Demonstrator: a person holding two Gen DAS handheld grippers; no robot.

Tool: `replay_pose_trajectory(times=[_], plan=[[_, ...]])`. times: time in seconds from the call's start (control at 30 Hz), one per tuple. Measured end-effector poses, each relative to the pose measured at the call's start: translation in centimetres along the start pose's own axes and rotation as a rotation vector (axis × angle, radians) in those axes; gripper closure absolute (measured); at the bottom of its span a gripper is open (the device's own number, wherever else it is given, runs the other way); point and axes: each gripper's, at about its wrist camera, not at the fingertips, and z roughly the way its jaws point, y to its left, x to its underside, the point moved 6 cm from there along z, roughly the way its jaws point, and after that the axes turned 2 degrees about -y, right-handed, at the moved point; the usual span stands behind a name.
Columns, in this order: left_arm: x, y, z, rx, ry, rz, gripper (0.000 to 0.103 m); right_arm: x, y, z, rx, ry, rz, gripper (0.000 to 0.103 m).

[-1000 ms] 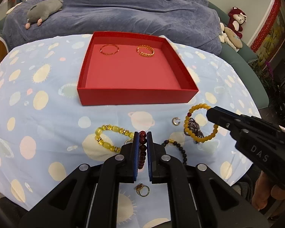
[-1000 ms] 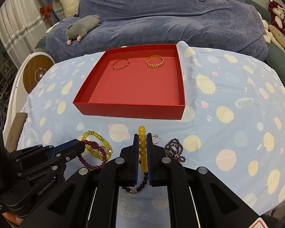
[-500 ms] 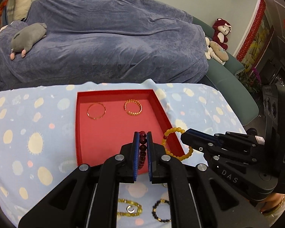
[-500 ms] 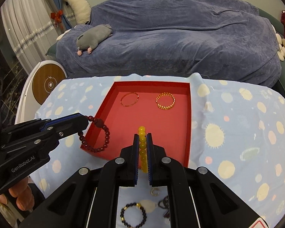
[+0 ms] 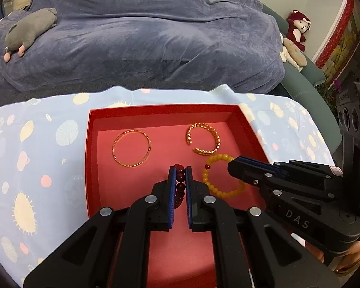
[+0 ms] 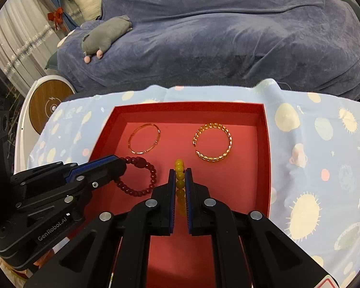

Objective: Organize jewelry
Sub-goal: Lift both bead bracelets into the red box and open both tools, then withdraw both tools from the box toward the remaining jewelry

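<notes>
My left gripper (image 5: 180,169) is shut on a dark red bead bracelet (image 5: 179,182), held over the red tray (image 5: 91,158). It also shows in the right wrist view (image 6: 141,177), hanging from the left gripper (image 6: 122,165). My right gripper (image 6: 180,171) is shut on a yellow bead bracelet (image 6: 180,184), also over the tray (image 6: 265,168). The yellow bracelet (image 5: 216,187) hangs from the right gripper (image 5: 230,166) in the left wrist view. A thin gold bangle (image 5: 131,151) and a twisted open gold bangle (image 5: 204,141) lie at the tray's back.
The tray sits on a table with a light blue planet-print cloth (image 5: 36,168). Behind it is a sofa under a blue-grey cover (image 5: 144,36) with a grey plush toy (image 5: 28,33). A round wooden-topped device (image 6: 48,105) stands at the left.
Both grippers have carried their bracelets up from the cloth and forward over the red tray, and are now lower and closer to the tray floor, side by side.
</notes>
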Motion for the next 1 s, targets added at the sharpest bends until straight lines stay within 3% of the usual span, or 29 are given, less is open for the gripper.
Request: replay_pose_trajectory(times=[0.3, 0.37, 0.4, 0.47, 0.57, 0.77, 1.0], plan=[[1.1, 2.0, 2.0, -0.084, 0.029, 0.014, 0.095, 0.7, -1.5, 1.8, 0.115, 0.013, -0.051, 0.095], [1.3, 2.2, 1.7, -0.108, 0.019, 0.007, 0.093, 0.8, -1.9, 1.4, 0.138, 0.003, -0.054, 0.086], [1.3, 2.3, 1.4, -0.111, 0.008, 0.003, 0.090, 0.8, -2.1, 0.9, 0.141, -0.008, -0.050, 0.084], [1.3, 2.4, 0.3, -0.127, -0.017, -0.009, 0.069, 0.9, -2.3, -0.4, 0.140, -0.034, -0.040, 0.077], [1.0, 2.2, -1.8, -0.141, -0.067, -0.012, 0.059, 0.9, -2.3, -3.0, 0.141, -0.078, -0.035, 0.073], [2.4, 1.6, -6.5, -0.159, -0.105, -0.025, 0.058, 2.9, -2.2, -8.5, 0.153, -0.138, -0.017, 0.069], [7.7, -0.2, -10.3, -0.201, -0.091, -0.003, 0.058, 9.2, -2.0, -12.2, 0.165, -0.125, 0.011, 0.069]])
